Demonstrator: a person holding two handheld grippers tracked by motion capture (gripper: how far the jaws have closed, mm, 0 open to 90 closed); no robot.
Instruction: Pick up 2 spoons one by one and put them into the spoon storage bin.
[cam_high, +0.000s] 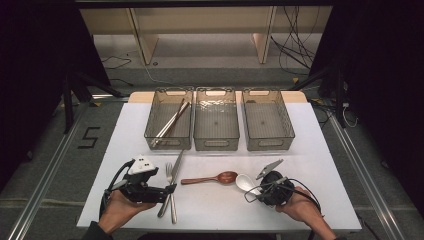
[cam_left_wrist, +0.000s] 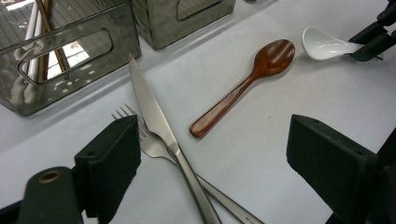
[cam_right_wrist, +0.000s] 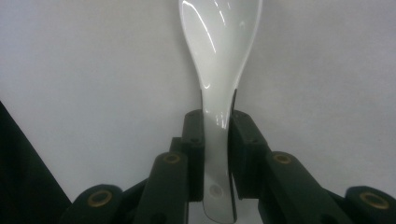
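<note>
Right gripper (cam_right_wrist: 215, 126) is clamped on the handle of the white spoon (cam_right_wrist: 219, 56), near the table's (cam_high: 320, 150) front right corner. The spoon's long axis runs straight out along the jaws, bowl ahead, pointing left toward the wooden spoon (cam_high: 210, 178). Left gripper (cam_left_wrist: 210, 154) holds nothing, jaws apart over knife (cam_left_wrist: 154, 116) and fork (cam_left_wrist: 152, 142). Bins (cam_high: 267, 145) lie toward the back edge.

Knife (cam_high: 174, 172) & fork (cam_high: 170, 192) crossed, left of wooden spoon (cam_high: 210, 178); three bins (cam_high: 216, 125) behind.

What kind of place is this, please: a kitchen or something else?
Probably a lab-style recording bench, not a kitchen: a white table between dark curtains, loose cables on the floor behind, and a hand-held gripper clamping a white spoon.
</note>
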